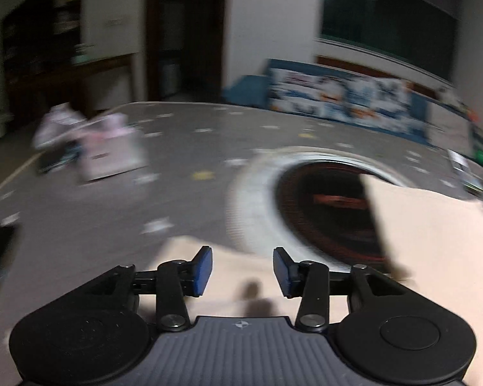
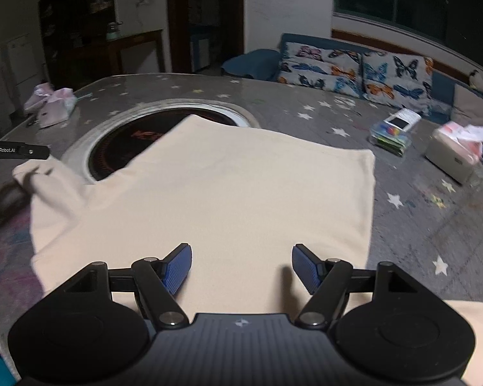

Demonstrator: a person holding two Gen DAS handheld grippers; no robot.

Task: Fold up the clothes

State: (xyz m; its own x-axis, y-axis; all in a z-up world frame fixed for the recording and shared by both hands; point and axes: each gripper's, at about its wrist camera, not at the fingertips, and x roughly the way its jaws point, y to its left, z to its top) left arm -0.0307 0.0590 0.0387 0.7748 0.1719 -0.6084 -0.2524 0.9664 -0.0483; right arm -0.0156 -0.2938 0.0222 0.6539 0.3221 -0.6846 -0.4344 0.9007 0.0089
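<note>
Both tongs gaped empty, left tongs [image 1: 243, 271], right tongs [image 2: 241, 268], cream shirt [image 2: 228, 186] spread flat just ahead on table [image 2: 412, 225].

butterfly cushions [image 2: 357, 69], tissue box [image 2: 452, 156], star-patterned tablecloth [image 2: 418, 212]

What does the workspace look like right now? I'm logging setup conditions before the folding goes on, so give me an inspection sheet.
Surface: grey star-print table cover with a round cooktop recess in the middle.
Job's things: cream shirt spread flat, partly covering the recess.
Clutter: pink packages at far left; colourful box and tissue box at right.
Grippers: left gripper and right gripper both over the shirt, jaws open and empty.
Cables: nothing seen.
Surroundings: butterfly cushions on a blue sofa, dark window, dark shelving.
</note>
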